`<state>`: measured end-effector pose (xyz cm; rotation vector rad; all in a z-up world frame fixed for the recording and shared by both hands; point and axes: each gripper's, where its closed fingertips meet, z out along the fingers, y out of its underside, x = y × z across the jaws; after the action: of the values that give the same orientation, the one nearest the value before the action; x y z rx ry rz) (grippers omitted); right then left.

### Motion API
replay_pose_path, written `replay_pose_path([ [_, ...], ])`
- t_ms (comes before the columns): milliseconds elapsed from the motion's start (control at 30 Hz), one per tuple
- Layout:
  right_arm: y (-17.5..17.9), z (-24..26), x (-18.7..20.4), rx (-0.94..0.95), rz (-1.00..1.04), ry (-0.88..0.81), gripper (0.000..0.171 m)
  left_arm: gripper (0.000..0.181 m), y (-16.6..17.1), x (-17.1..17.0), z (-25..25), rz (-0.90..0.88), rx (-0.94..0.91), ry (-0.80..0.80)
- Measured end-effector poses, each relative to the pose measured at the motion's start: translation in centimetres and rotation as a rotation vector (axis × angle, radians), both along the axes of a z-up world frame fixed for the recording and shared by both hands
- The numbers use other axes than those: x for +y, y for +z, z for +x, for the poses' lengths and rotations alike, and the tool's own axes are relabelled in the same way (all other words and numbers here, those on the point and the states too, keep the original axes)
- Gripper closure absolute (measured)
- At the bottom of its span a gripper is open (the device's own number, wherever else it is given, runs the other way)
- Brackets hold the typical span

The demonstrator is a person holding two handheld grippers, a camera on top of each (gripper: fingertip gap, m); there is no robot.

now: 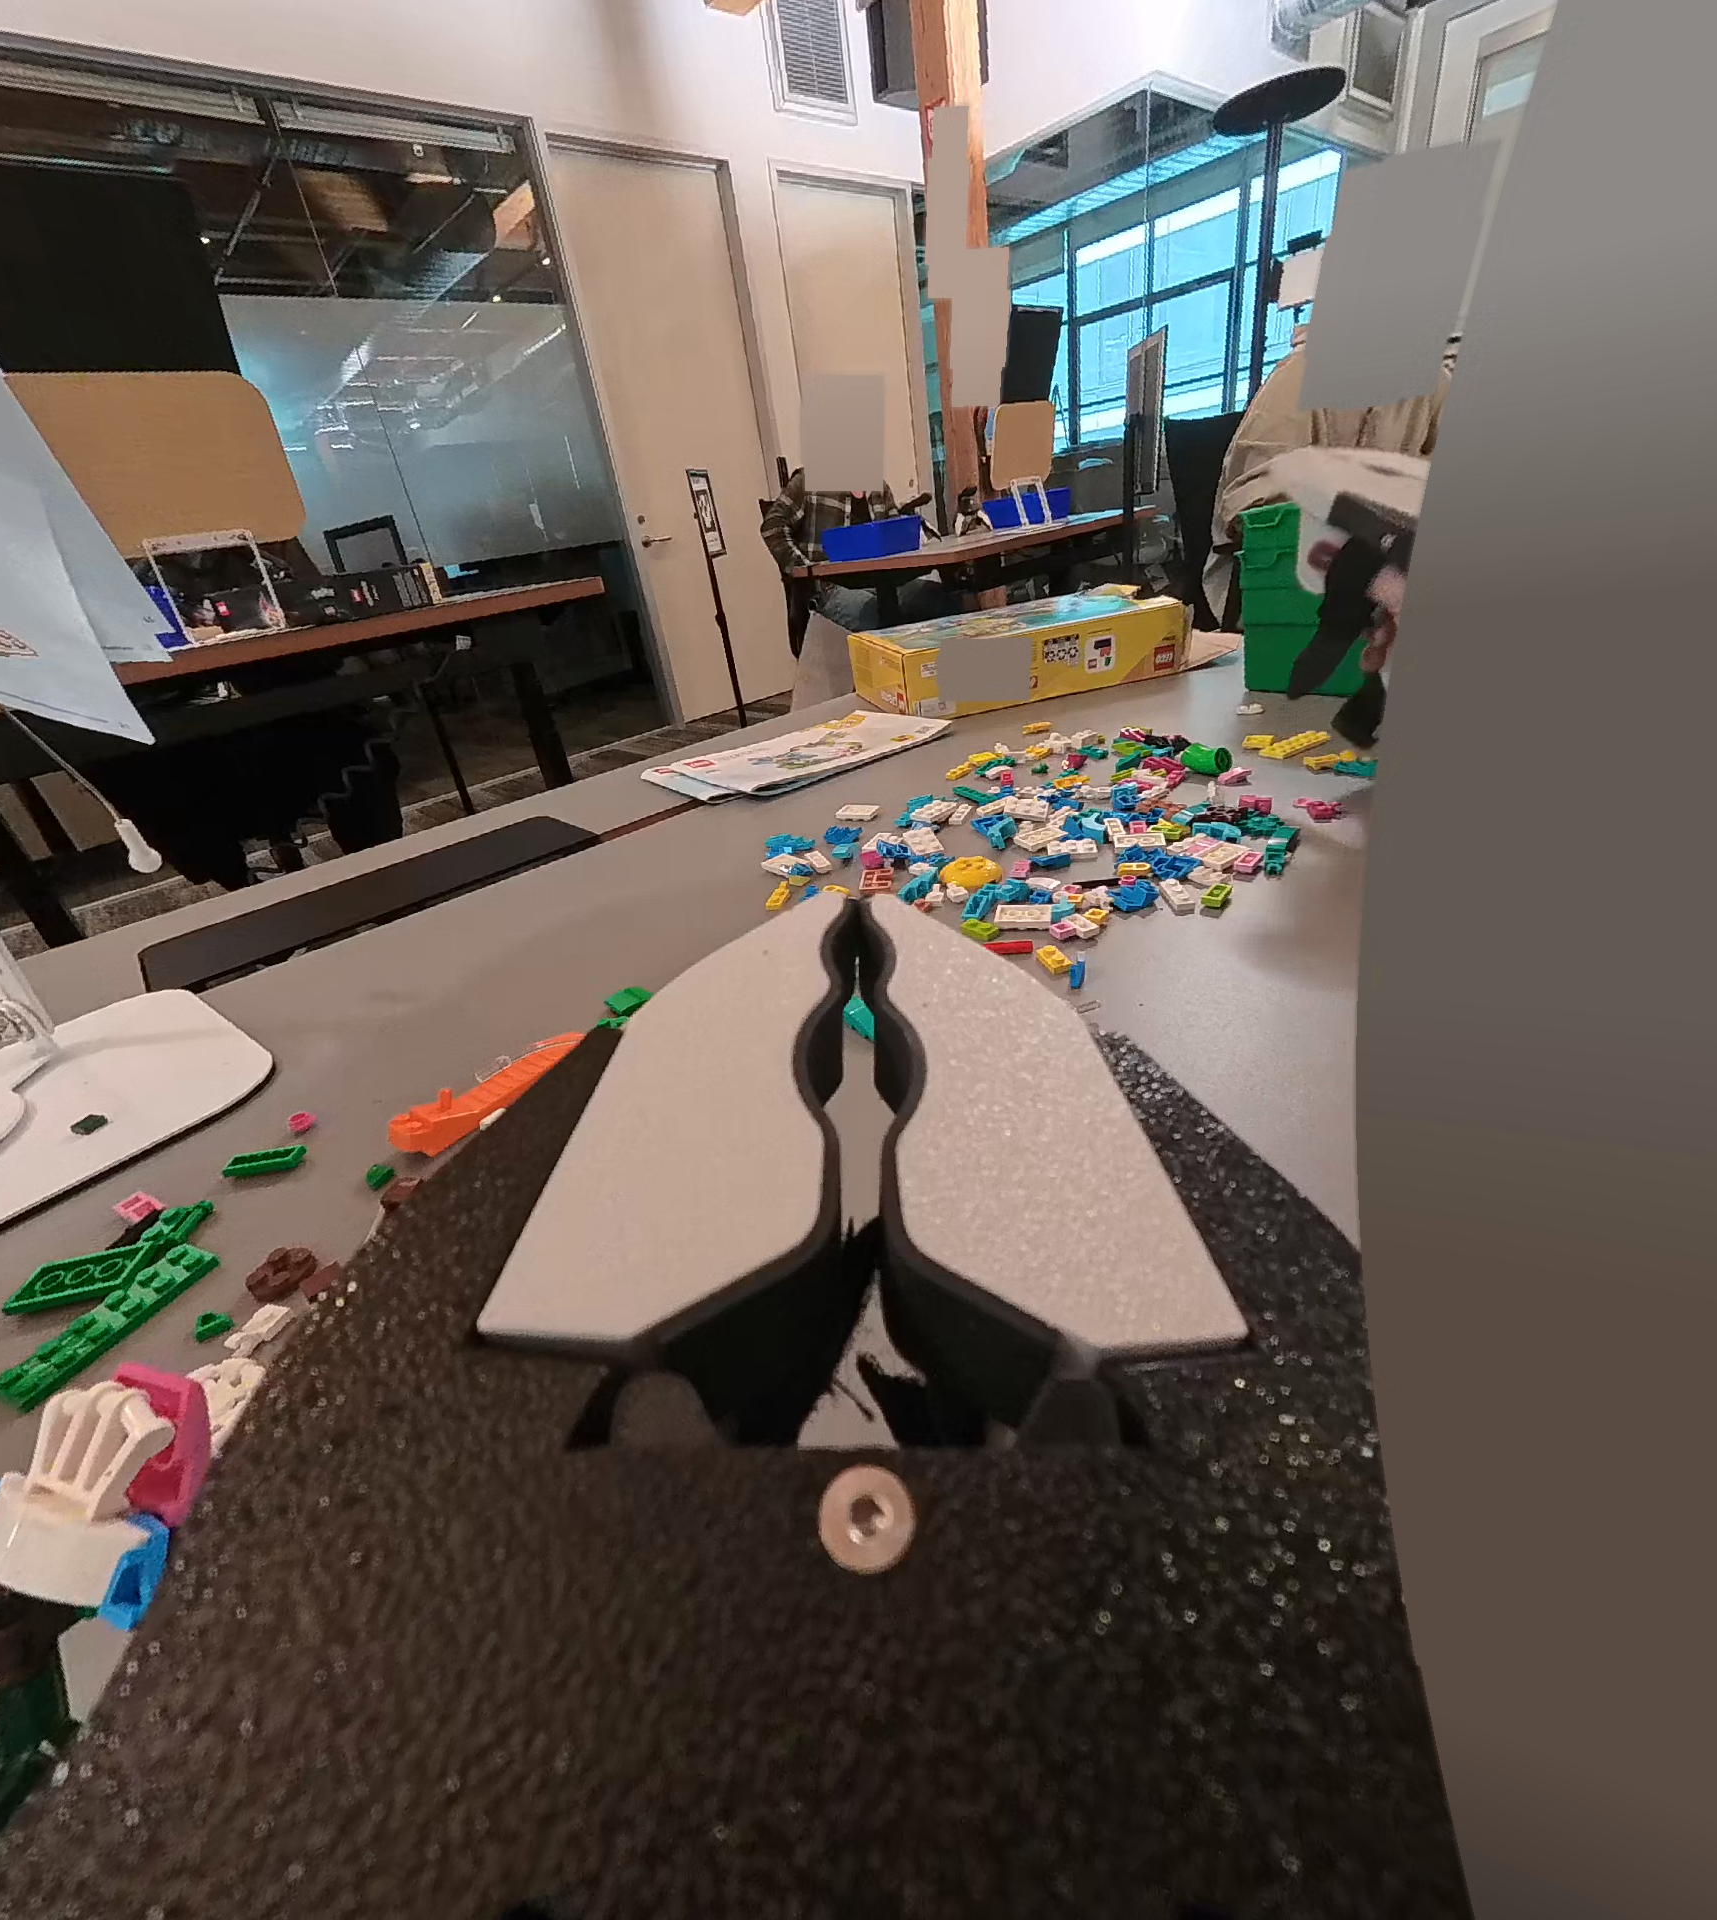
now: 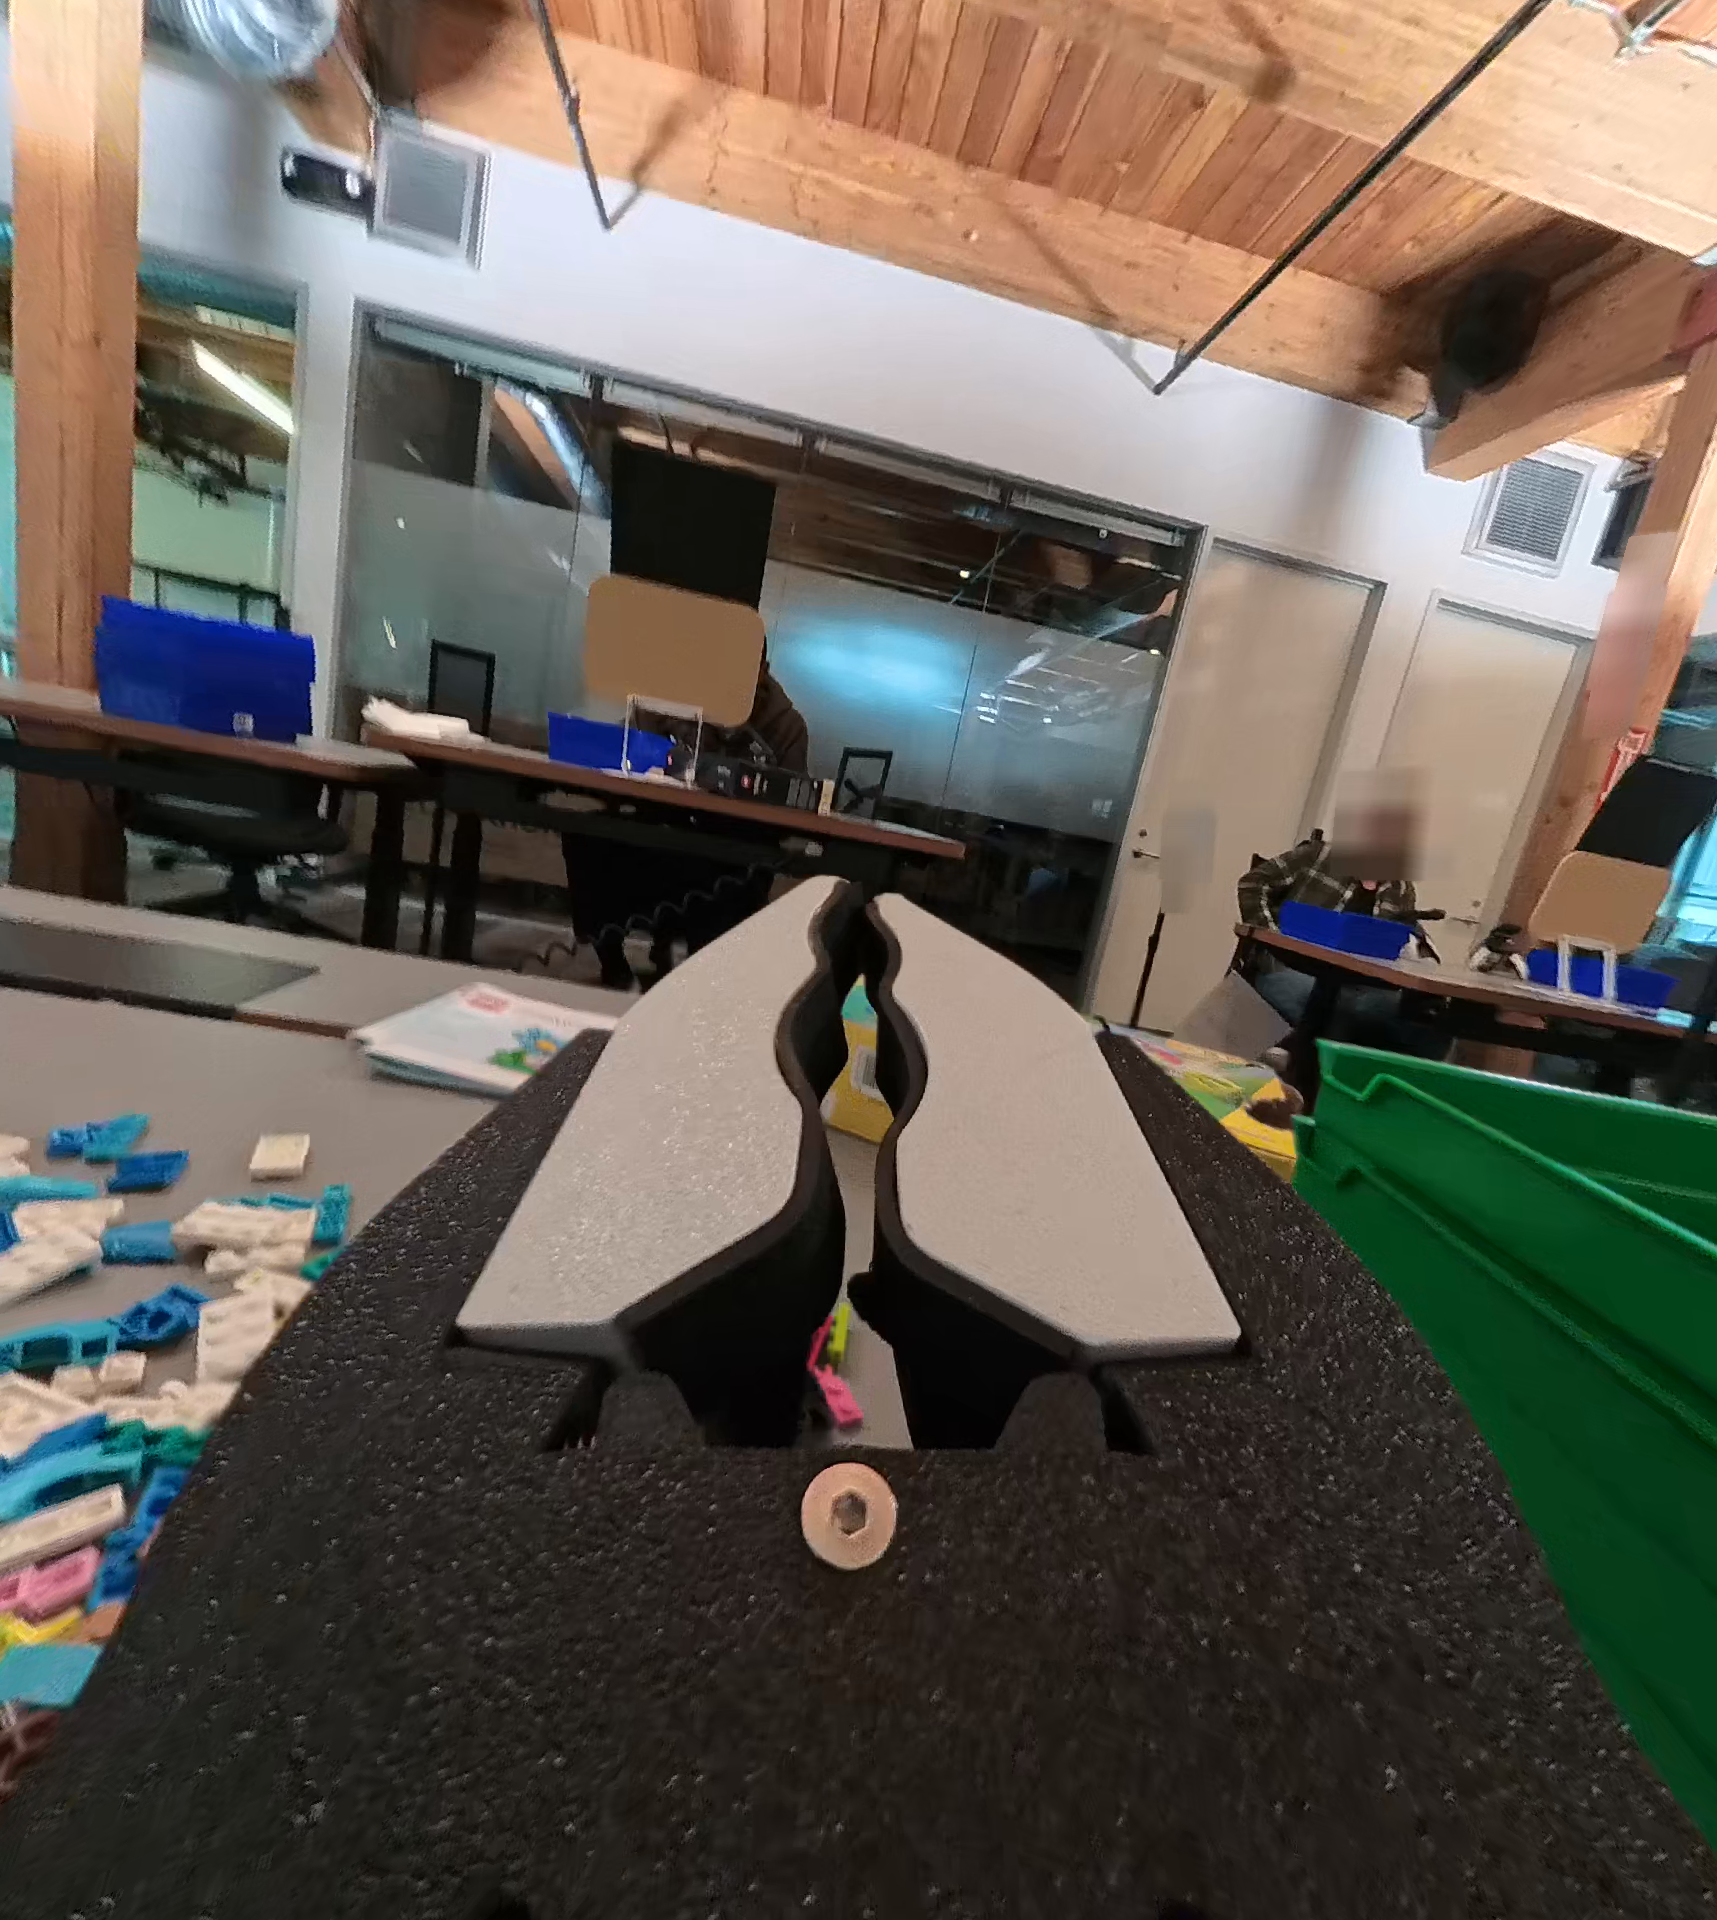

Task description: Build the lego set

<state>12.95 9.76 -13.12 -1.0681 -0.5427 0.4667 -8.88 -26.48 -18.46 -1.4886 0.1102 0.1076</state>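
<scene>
Left wrist view: our left gripper low over table, jaws closed, empty; we judge it parked. Loose lego pieces heaped toward far edge, part-built model cut off at near-left

Right wrist view: right gripper jaws closed, nothing held; green bins cropped, pink piece half hidden

Printing shows on the yellow box at the far side of the tabletop, with a small red logo patch and little pictograms. The instruction booklet beside it bears a red logo too. A black-and-white sign stands by the door.
</scene>
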Motion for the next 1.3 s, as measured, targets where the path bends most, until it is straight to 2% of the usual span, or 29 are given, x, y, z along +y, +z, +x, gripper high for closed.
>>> replay_pose_path([
  [133, 1.9, 1.4, -0.5, 0.104, -0.007, 0.067, 0.171, 0.181, -0.1, 0.1, 0.1, -0.007, 0.007, -0.003],
  [300, 2.1, 3.3, 0.8, 0.047, 0.013, -0.009, 0.171, 0.181, 0.0, 0.0, 0.0, -0.001, 0.006, 0.000],
  [633, -1.6, 5.2, 4.1, -0.027, -0.031, -0.174, 0.171, 0.181, 0.0, 0.0, -0.1, 0.000, 0.002, 0.001],
  [900, -3.0, 3.6, 4.1, -0.104, -0.034, -0.155, 0.171, 0.181, 0.0, 0.0, -0.1, 0.000, 0.000, 0.001],
  [1233, -3.0, 5.6, 5.1, 0.039, -0.121, -0.164, 0.171, 0.181, -0.1, 0.1, -0.1, -0.005, 0.003, 0.001],
  [1300, -3.2, 5.0, 5.1, 0.013, -0.136, -0.123, 0.171, 0.181, -0.1, 0.1, -0.1, -0.005, 0.003, 0.000],
])
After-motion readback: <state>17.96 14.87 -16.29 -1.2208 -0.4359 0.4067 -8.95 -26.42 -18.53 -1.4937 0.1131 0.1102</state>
